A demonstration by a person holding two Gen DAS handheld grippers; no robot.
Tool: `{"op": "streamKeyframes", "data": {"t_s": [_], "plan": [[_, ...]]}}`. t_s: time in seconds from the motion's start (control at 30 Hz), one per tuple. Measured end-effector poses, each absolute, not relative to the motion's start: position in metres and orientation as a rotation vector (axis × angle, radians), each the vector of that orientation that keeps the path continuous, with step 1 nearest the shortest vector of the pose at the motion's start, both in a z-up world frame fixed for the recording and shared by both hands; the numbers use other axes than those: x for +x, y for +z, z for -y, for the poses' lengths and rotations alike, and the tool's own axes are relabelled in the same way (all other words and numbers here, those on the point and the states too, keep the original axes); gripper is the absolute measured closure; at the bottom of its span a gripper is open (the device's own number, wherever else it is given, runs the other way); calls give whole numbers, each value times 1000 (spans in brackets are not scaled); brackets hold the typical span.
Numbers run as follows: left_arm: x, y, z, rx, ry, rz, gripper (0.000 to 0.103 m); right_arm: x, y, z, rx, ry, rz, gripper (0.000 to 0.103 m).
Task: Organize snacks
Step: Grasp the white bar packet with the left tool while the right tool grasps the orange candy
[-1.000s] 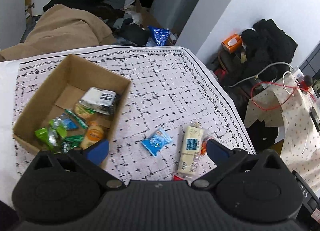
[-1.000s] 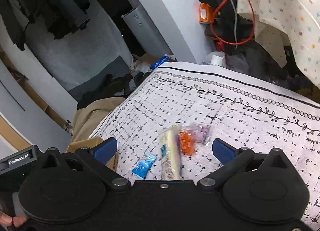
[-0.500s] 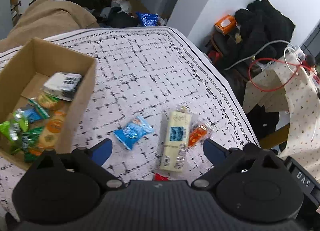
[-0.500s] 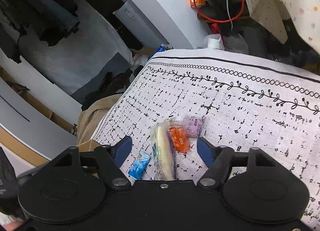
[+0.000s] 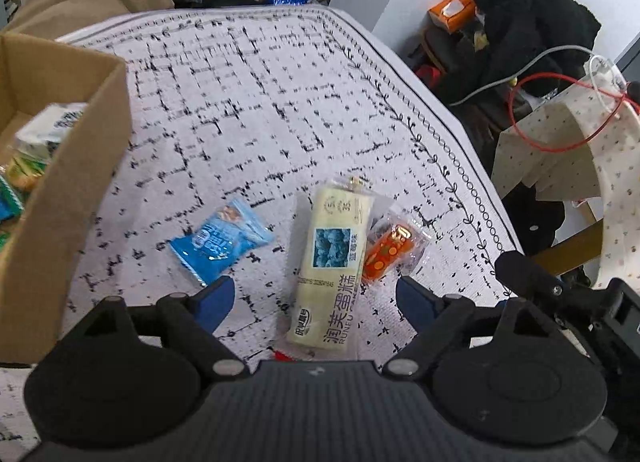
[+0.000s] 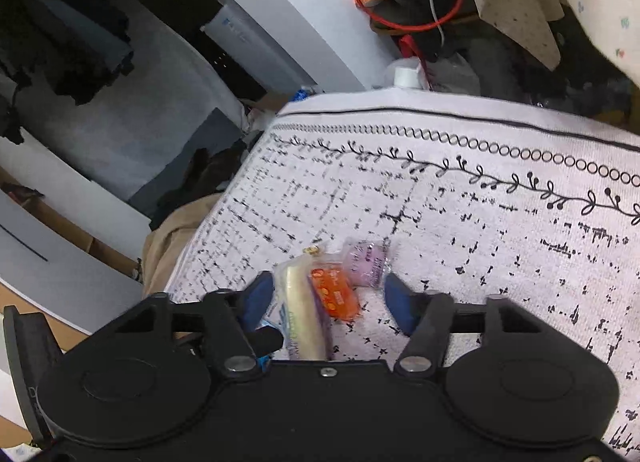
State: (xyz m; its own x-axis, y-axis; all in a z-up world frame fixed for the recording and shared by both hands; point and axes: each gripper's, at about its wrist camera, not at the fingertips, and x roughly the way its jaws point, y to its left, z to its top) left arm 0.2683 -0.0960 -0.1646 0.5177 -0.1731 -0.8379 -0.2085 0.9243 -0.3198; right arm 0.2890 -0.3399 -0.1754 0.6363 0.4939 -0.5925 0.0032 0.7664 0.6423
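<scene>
Sorting is partway done — several snacks sit in the box (image 5: pixel 76 198); jaws of both the left gripper (image 5: pixel 316 298) and the right gripper (image 6: pixel 326 296) have just been closing but stand spread around the long cake pack (image 5: pixel 334 266) and orange packet (image 6: pixel 336 296), neither gripped.

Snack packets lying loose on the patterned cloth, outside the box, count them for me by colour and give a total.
Blue: 1, the blue packet
Cream: 1, the long cream cake bar
Orange: 1, the orange packet
Purple: 1, the small purple packet
Red: 1, a red scrap mostly hidden by the gripper; unclear if it is a snack
Total: 5
</scene>
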Motion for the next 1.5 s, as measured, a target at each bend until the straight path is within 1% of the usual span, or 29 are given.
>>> {"op": "streamKeyframes", "data": {"t_s": [0.03,0.13,0.17,0.27,0.4,0.47,0.53,0.57,0.6,0.73,1.0,1.07,1.1,1.2,1.23,1.3,1.5], "plan": [[270,-168,97,-411,22,-1040,15,291,-179,339,657,306,-855,56],[275,-177,99,-417,22,-1048,16,296,-187,335,662,320,-869,60],[277,-179,100,-417,22,-1051,20,297,-189,334,664,329,-868,60],[283,-188,101,-430,16,-1069,26,301,-193,332,684,355,-871,61],[289,-199,101,-437,16,-1091,32,305,-200,327,690,360,-888,61],[292,-204,101,-443,11,-1103,44,308,-203,324,694,359,-893,61],[294,-209,99,-455,8,-1111,52,310,-205,321,697,359,-893,61],[294,-210,98,-460,10,-1106,62,312,-208,319,700,355,-896,60],[294,-209,98,-461,14,-1102,66,313,-210,318,704,347,-901,60],[292,-203,91,-476,61,-1098,68,319,-221,316,716,322,-920,60],[291,-191,78,-473,88,-1096,68,326,-233,300,677,315,-945,61],[289,-189,77,-471,86,-1089,68,324,-234,298,655,322,-952,82],[288,-188,77,-468,86,-1088,68,324,-234,296,648,331,-965,91],[286,-187,77,-460,94,-1100,68,320,-228,291,619,353,-964,96],[285,-186,76,-459,98,-1103,68,318,-226,290,621,362,-952,100],[282,-182,75,-453,108,-1103,68,317,-222,292,629,380,-940,103],[270,-163,70,-436,125,-1066,68,311,-210,295,637,418,-912,103]]}}
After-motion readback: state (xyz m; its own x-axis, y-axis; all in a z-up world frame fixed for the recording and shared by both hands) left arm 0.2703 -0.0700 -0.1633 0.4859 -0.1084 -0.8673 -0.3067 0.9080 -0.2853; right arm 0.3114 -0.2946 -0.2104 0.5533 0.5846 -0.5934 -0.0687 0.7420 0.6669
